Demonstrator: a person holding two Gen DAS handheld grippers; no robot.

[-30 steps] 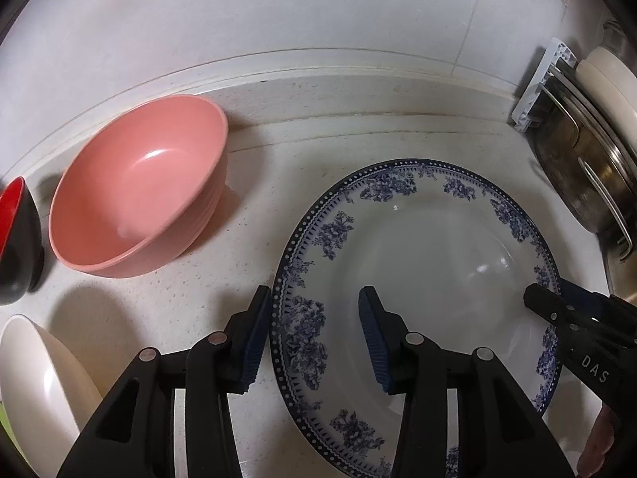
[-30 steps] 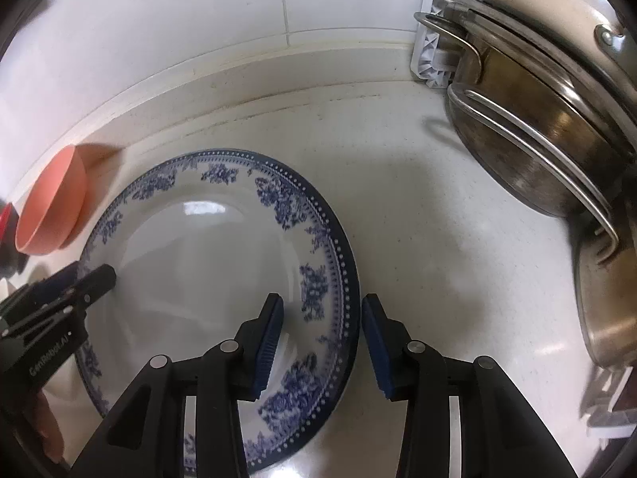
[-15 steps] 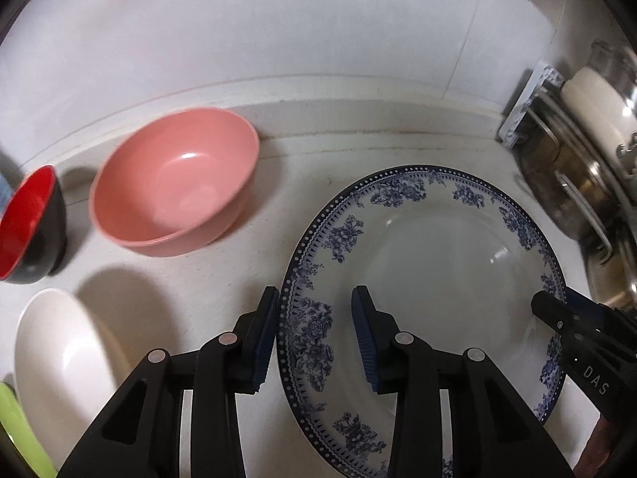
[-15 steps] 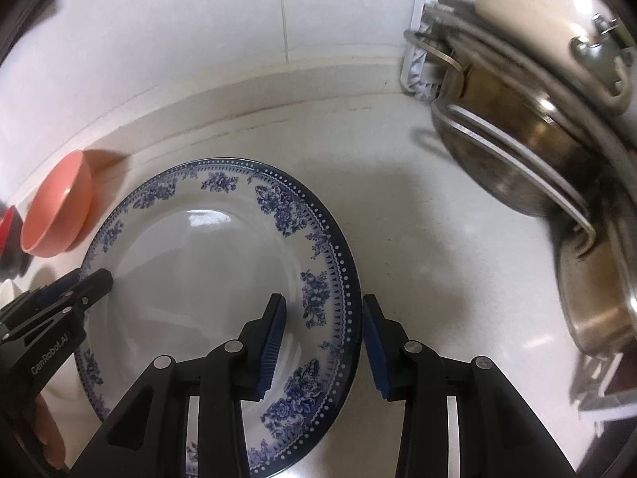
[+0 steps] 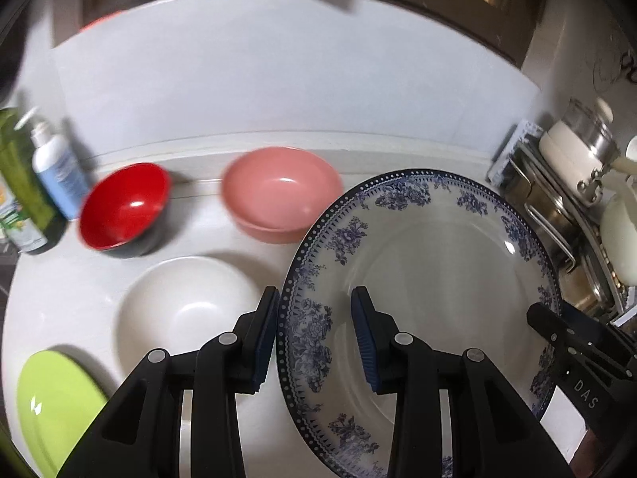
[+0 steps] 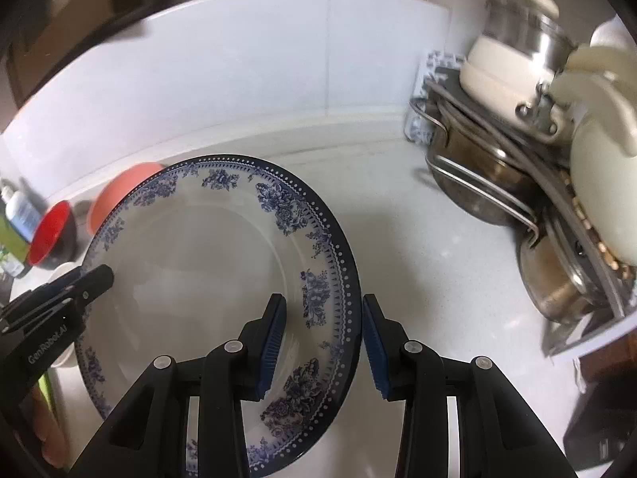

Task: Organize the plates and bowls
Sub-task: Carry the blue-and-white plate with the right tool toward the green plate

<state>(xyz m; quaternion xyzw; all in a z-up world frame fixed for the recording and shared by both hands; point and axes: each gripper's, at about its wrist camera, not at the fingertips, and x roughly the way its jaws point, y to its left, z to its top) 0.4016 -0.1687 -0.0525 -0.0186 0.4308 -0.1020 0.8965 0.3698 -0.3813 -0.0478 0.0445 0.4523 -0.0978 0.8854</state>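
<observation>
A large white plate with a blue floral rim [image 5: 430,279] hangs tilted above the counter, held from both sides. My left gripper [image 5: 314,298] is shut on its left rim, one pad under the edge and one inside the well. My right gripper [image 6: 324,302] is shut on the right rim of the same plate [image 6: 199,271]. On the counter behind and to the left sit a pink bowl [image 5: 280,195], a red bowl with a black outside [image 5: 123,203] and a white bowl [image 5: 187,306]. A green plate [image 5: 51,406] lies at the lower left.
A rack of steel pots and lids [image 6: 497,183] with cream-coloured cookware [image 6: 597,183] fills the right side. Two bottles [image 5: 55,175] stand at the far left by the white wall. Bare white countertop [image 6: 418,259] lies between the plate and the rack.
Both grippers rose and drew back with the plate between them, lifting it off the counter. The red bowl, white bowl, green plate and bottles came into fuller view.
</observation>
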